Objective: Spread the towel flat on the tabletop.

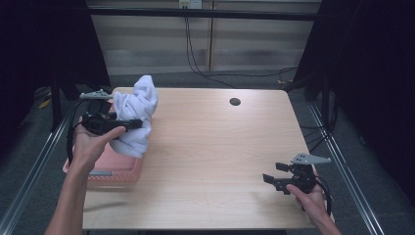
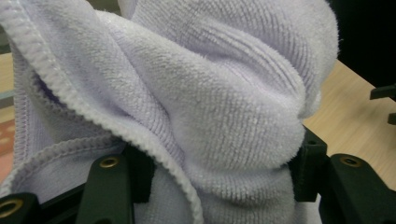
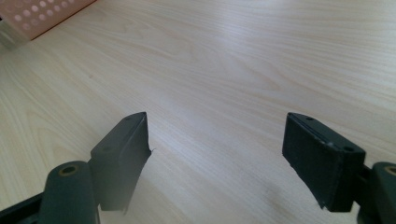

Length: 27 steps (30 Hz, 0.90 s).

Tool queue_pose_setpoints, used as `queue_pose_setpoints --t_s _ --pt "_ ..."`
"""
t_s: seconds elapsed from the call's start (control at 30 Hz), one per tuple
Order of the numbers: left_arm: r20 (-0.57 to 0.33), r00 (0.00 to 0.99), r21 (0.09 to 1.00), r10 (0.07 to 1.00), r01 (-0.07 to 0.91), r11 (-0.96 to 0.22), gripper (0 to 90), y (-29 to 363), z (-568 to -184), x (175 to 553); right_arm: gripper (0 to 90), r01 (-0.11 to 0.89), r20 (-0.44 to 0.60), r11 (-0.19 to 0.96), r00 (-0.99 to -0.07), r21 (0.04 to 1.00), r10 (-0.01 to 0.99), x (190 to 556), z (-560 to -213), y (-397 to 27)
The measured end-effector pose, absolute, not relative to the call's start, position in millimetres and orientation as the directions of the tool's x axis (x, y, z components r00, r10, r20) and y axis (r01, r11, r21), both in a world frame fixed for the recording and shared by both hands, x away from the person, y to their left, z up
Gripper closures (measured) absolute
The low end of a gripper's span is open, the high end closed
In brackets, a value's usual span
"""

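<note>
Towel (image 2: 219,107) bunched in left gripper (image 1: 128,125), clamped, above pink basket (image 1: 117,171); lift it clear before swinging tableward. Right gripper (image 3: 217,158) gapes empty, far from basket.

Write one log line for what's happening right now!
left gripper: shut on towel | towel: above pink basket | right gripper: open, over table
</note>
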<state>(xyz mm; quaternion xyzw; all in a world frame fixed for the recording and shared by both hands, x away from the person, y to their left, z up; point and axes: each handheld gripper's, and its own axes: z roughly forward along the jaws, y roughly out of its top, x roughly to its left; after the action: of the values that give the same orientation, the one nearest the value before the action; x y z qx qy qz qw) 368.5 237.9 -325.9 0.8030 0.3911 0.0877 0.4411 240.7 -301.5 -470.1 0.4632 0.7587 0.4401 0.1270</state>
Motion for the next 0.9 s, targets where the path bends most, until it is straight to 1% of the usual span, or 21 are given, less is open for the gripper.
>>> queue_pose_setpoints --t_s 0.33,0.43,0.5,0.6,0.7,0.9 --pt "-0.218 0.724 0.765 0.654 0.543 -0.347 40.8 190 -333 366 22.4 0.585 0.215 0.192 -0.555 0.788 0.804 238 -470 -300" --pt "-0.182 0.754 0.764 0.631 0.513 -0.392 40.7 170 -332 361 22.4 0.589 0.218 0.195 -0.555 0.784 0.803 239 -471 -300" --pt "-0.193 0.767 0.772 0.612 0.504 -0.388 40.7 161 -331 359 22.4 0.591 0.220 0.193 -0.554 0.783 0.803 239 -471 -298" --pt "-0.176 0.783 0.773 0.597 0.485 -0.409 40.4 144 -333 357 22.4 0.587 0.220 0.194 -0.559 0.786 0.800 238 -470 -297" --pt "-0.199 0.794 0.777 0.574 0.485 -0.402 39.4 131 -345 358 22.3 0.587 0.220 0.197 -0.562 0.785 0.797 238 -470 -296" --pt "-0.178 0.809 0.736 0.560 0.487 -0.470 38.2 101 -380 356 22.3 0.587 0.217 0.206 -0.567 0.783 0.795 238 -471 -296"
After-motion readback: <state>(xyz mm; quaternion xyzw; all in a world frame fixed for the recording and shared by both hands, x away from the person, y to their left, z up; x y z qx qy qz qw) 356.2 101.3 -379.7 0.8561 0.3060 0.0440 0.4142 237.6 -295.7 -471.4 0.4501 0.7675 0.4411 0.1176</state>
